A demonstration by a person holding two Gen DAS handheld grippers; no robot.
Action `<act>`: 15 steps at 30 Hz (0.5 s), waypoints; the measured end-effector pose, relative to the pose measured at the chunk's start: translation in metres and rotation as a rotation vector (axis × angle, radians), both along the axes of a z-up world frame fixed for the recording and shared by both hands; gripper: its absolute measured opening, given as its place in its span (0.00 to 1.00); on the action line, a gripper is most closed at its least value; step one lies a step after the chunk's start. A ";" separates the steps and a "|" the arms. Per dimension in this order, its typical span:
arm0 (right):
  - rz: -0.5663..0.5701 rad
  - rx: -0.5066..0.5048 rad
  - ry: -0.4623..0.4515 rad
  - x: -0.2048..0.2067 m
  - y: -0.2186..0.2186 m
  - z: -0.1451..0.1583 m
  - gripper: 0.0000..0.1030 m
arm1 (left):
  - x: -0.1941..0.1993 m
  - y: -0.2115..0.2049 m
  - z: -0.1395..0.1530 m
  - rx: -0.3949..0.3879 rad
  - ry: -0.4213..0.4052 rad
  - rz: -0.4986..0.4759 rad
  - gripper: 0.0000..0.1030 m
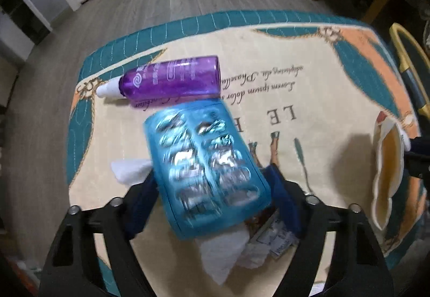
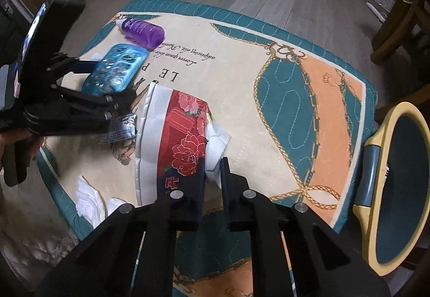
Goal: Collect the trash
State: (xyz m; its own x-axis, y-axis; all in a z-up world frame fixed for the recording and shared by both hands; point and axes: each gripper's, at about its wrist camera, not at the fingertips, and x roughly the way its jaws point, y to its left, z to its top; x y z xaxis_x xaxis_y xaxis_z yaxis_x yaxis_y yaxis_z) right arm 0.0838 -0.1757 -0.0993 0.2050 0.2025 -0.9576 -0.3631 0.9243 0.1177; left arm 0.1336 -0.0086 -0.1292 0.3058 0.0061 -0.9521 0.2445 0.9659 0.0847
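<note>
Blue blister pack: clamped between left gripper fingers, raised above the worktop cloth
Purple bottle: lying just beyond, white swirl logo, lettering blurred
Right gripper: fingers pinching red floral paper bowl rim
Cloth print: "Lorem ipsum dolor", "LE"
Foil sachet: beside bowl
Tissue: near edge

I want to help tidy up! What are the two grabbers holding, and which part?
The left gripper holds the blue pill pack by its two long sides, near its lower end. The right gripper pinches the red flowery bag at its edge.
</note>
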 end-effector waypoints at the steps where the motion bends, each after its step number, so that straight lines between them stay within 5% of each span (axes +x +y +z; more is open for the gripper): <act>1: 0.001 -0.001 -0.002 -0.002 -0.003 0.003 0.10 | 0.000 0.003 0.004 -0.016 -0.006 0.006 0.71; 10: -0.041 0.003 -0.059 -0.008 -0.024 0.023 0.10 | -0.011 0.014 0.063 -0.127 -0.195 -0.008 0.62; 12: -0.057 0.008 -0.076 -0.009 -0.030 0.029 0.10 | -0.009 0.011 0.068 -0.145 -0.199 -0.017 0.38; 15: -0.072 0.005 -0.082 -0.011 -0.036 0.033 0.10 | -0.003 -0.001 0.067 -0.142 -0.181 -0.039 0.29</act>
State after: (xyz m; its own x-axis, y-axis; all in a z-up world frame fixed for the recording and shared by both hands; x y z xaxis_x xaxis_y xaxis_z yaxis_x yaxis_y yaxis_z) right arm 0.0728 -0.2115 -0.0660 0.2970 0.1890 -0.9360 -0.3040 0.9479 0.0949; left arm 0.1303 -0.0094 -0.0625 0.4692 -0.1389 -0.8721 0.2753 0.9614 -0.0050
